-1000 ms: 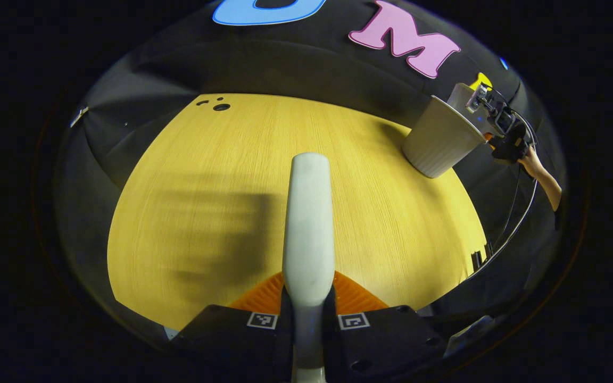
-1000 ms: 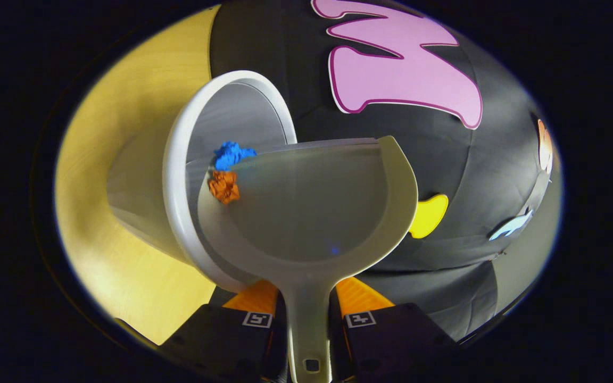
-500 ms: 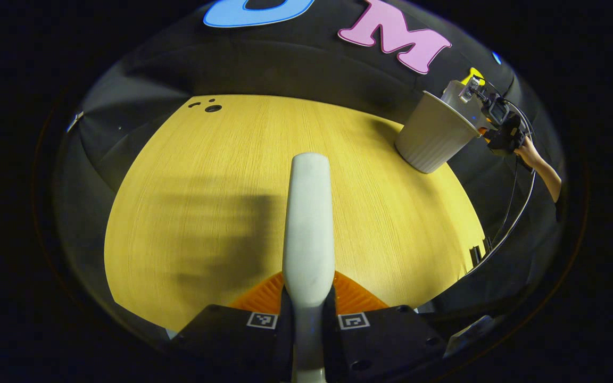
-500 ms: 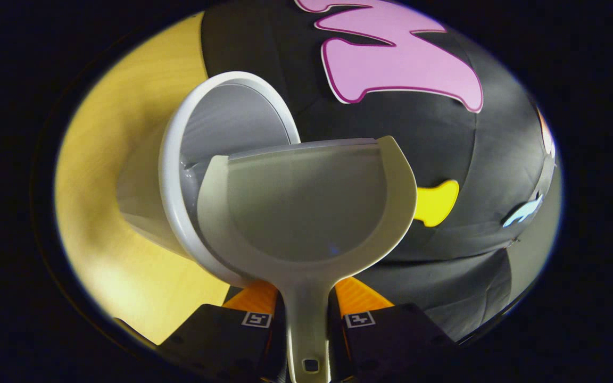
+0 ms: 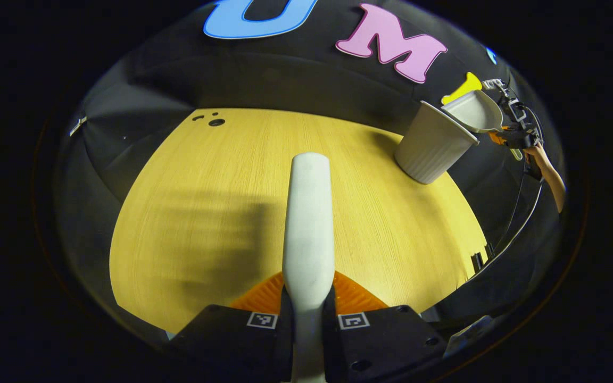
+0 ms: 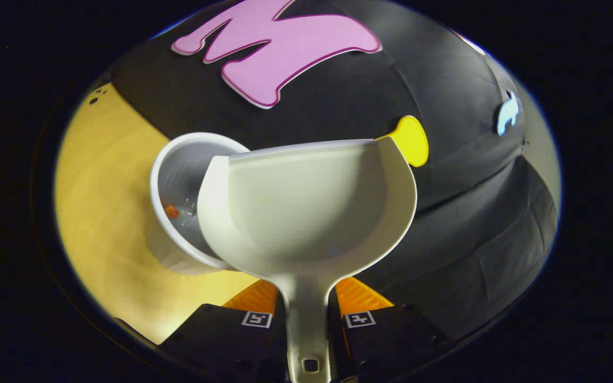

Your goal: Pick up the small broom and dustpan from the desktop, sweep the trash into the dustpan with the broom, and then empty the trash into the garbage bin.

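Yellow wood-grain desktop point(image 5: 221, 213) spreads below a black cloth wall, and at its far right edge stands the pale ribbed plastic garbage bin point(image 5: 431, 143). The right gripper point(image 6: 306, 314) has both fingers clamped on the handle of the cream plastic dustpan point(image 6: 306, 213), whose scoop hangs over the bin's rim point(image 6: 160, 213) on the near side. The scoop looks bare, and a scrap of orange trash point(image 6: 171, 211) shows down inside the bin. The left gripper point(image 5: 307, 314) is closed on the rounded white handle of the small broom point(image 5: 309, 213), held above the desk well apart from the bin; its bristles are out of sight.

Judging by the bare scoop, the tipping is nearly over. To finish it well, the pan's open lip should stay inside the rim line until nothing clings to it, and the pan should lift away without knocking the light bin, which sits close to the desk edge. The broom only needs to keep clear.

Compared with a second ago, the blue and orange crumpled scraps that sat at the pan's lip are gone from it, the pan has rolled back toward level, and more of the bin's inside shows.
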Demonstrator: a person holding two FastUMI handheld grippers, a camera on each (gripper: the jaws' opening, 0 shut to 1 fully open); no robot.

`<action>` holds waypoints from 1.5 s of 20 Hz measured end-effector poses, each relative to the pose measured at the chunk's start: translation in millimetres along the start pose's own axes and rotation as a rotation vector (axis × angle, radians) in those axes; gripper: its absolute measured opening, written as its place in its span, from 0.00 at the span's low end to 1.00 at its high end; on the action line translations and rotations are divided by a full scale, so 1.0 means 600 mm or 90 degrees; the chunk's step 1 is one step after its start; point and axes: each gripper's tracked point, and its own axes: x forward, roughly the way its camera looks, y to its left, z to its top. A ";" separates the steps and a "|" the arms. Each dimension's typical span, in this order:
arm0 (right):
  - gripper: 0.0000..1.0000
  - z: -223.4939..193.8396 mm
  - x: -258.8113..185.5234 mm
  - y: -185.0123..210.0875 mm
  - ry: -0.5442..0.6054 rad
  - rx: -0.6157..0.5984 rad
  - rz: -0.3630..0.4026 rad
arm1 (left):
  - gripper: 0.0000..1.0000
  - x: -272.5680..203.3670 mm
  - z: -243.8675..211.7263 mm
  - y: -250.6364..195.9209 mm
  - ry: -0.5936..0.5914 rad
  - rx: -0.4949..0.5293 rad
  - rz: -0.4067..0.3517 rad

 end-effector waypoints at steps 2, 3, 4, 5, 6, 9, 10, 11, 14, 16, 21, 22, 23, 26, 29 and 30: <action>0.35 0.013 -0.035 -0.005 -0.016 0.059 0.017 | 0.27 -0.001 -0.004 -0.002 -0.004 -0.009 -0.002; 0.35 0.022 -0.048 -0.004 -0.024 0.078 0.027 | 0.27 -0.001 -0.006 -0.001 -0.007 -0.009 0.001; 0.35 0.032 -0.058 -0.006 -0.033 0.096 0.040 | 0.26 -0.003 -0.007 0.000 -0.010 -0.005 0.005; 0.35 0.040 -0.065 -0.005 -0.042 0.114 0.054 | 0.26 -0.005 -0.008 0.000 -0.016 0.000 0.009; 0.35 0.043 -0.056 -0.007 -0.050 0.132 0.071 | 0.25 -0.008 -0.009 0.001 -0.023 0.006 0.014; 0.34 0.054 -0.062 -0.002 -0.085 0.199 0.130 | 0.27 -0.018 -0.008 0.008 -0.056 0.028 0.039; 0.34 0.057 -0.062 -0.001 -0.095 0.219 0.149 | 0.27 -0.020 -0.006 0.009 -0.066 0.032 0.045; 0.34 0.060 -0.065 0.001 -0.101 0.237 0.172 | 0.27 -0.022 -0.009 0.006 -0.073 0.033 0.046; 0.35 0.065 -0.066 0.001 -0.101 0.260 0.244 | 0.28 -0.021 -0.018 0.001 -0.074 0.030 0.039; 0.35 0.060 -0.058 0.003 -0.102 0.257 0.280 | 0.27 -0.020 -0.023 -0.002 -0.070 0.037 0.040; 0.37 0.056 -0.073 0.015 -0.076 0.241 0.356 | 0.28 -0.010 -0.014 -0.008 -0.072 0.066 0.037; 0.35 0.058 -0.072 0.017 -0.061 0.250 0.377 | 0.28 -0.004 -0.011 -0.007 -0.070 0.069 0.038; 0.35 0.050 -0.070 0.024 -0.046 0.253 0.397 | 0.28 0.004 -0.011 -0.009 -0.067 0.071 0.040; 0.35 0.000 -0.064 0.041 0.008 0.241 0.439 | 0.28 0.025 -0.008 -0.013 -0.060 0.067 0.041; 0.35 -0.053 -0.054 0.055 0.091 0.277 0.468 | 0.27 0.055 -0.007 -0.013 -0.044 0.061 0.051; 0.35 -0.084 -0.049 0.064 0.119 0.291 0.479 | 0.28 0.066 -0.007 -0.011 -0.035 0.059 0.058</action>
